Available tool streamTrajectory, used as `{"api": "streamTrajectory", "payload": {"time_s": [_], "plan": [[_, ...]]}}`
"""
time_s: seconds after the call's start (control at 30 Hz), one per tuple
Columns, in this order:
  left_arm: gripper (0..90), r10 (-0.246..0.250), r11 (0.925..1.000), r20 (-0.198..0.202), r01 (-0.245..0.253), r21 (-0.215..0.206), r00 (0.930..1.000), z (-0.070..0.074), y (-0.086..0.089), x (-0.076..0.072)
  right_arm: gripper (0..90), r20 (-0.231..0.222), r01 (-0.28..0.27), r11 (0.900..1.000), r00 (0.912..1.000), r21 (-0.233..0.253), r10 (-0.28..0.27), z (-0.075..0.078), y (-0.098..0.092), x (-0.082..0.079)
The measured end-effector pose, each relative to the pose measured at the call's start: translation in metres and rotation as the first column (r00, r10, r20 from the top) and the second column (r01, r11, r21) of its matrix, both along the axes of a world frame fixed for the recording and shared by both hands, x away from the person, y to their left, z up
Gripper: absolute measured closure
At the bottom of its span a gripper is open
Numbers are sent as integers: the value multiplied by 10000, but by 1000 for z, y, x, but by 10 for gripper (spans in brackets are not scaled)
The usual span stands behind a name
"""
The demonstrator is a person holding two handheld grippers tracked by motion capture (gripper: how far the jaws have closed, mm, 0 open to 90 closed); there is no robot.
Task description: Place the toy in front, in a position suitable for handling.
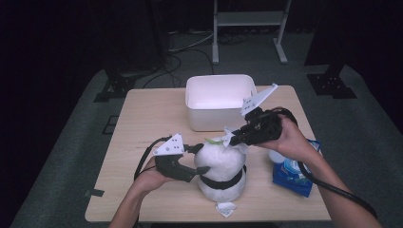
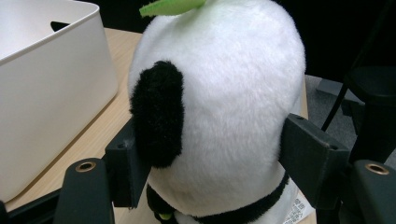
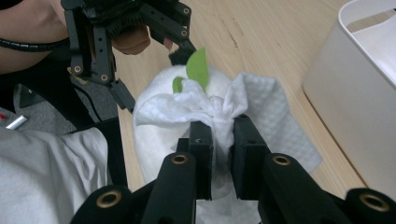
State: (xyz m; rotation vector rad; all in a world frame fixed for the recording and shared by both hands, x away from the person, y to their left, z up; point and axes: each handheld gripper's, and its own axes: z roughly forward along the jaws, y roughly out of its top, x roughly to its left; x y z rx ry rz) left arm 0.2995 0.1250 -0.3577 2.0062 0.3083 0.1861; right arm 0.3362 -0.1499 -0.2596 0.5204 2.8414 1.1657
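A white plush toy (image 1: 221, 173) with a black ear patch, a black neck band and a green leaf (image 3: 198, 67) on top stands upright at the table's front middle. My left gripper (image 1: 199, 159) clasps its head (image 2: 233, 93) from the left, one jaw pressed against each side. My right gripper (image 1: 233, 137) comes in from the right and is shut on a bunched white wipe (image 3: 261, 107), which lies on the top of the toy's head beside the leaf. The left gripper (image 3: 116, 46) also shows beyond the toy in the right gripper view.
A white bin (image 1: 218, 118) stands open just behind the toy, near the table's far edge. A blue wipe pack (image 1: 292, 178) lies at the front right under the right forearm. Bare wooden table (image 1: 147, 118) lies to the left. A paper tag (image 1: 226, 209) sticks out at the toy's base.
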Motion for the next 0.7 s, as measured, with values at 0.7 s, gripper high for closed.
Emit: {"api": "streamTrajectory", "payload": {"time_s": [0.7], "plan": [[294,-161,9999,199,161,14,9997,1,-7,-5,794,-27,-1008,9901,9949,-975,1011,10,63,6]]}}
